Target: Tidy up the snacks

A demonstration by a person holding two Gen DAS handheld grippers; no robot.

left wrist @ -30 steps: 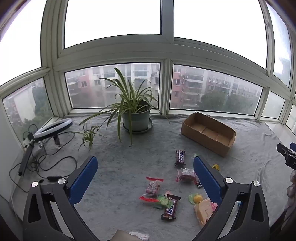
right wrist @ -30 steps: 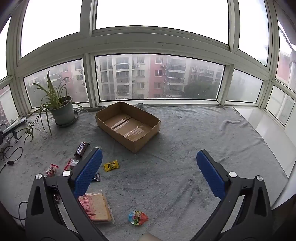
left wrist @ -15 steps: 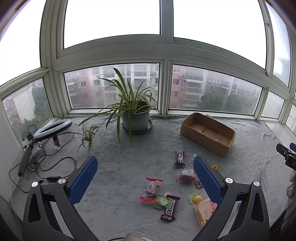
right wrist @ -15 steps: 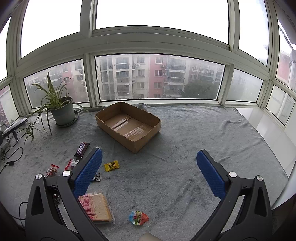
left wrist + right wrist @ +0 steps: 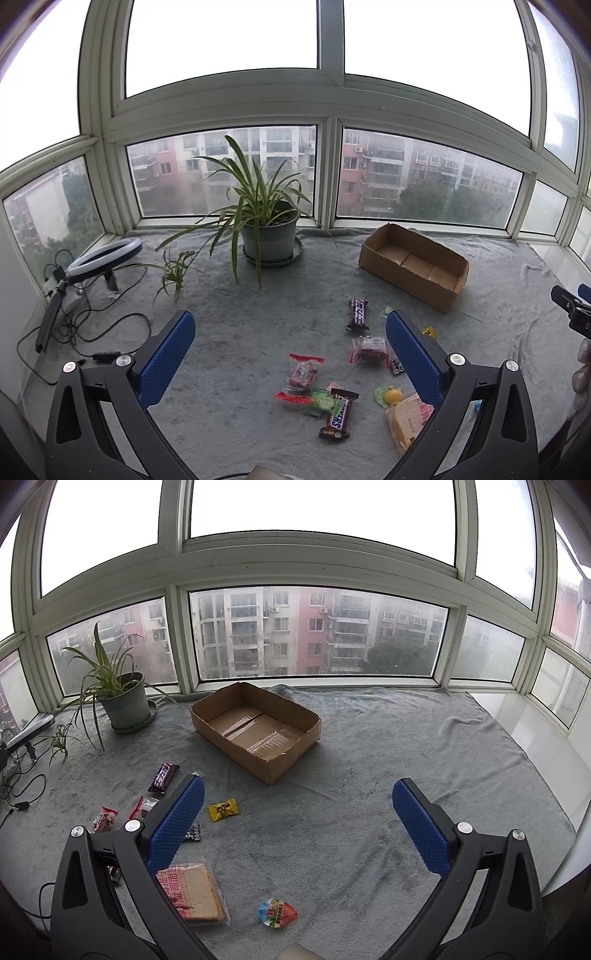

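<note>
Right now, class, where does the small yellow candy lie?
In the right wrist view, the yellow candy lies on the grey cloth, left of centre, between the cardboard box and the left fingertip.

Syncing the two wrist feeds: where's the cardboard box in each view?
Left wrist: cardboard box sits right of centre, beyond the scattered snacks, under the window.
Right wrist: cardboard box sits left of centre, mid-distance, nothing in it.
Shared landmark: potted plant, left of the box in both.
</note>
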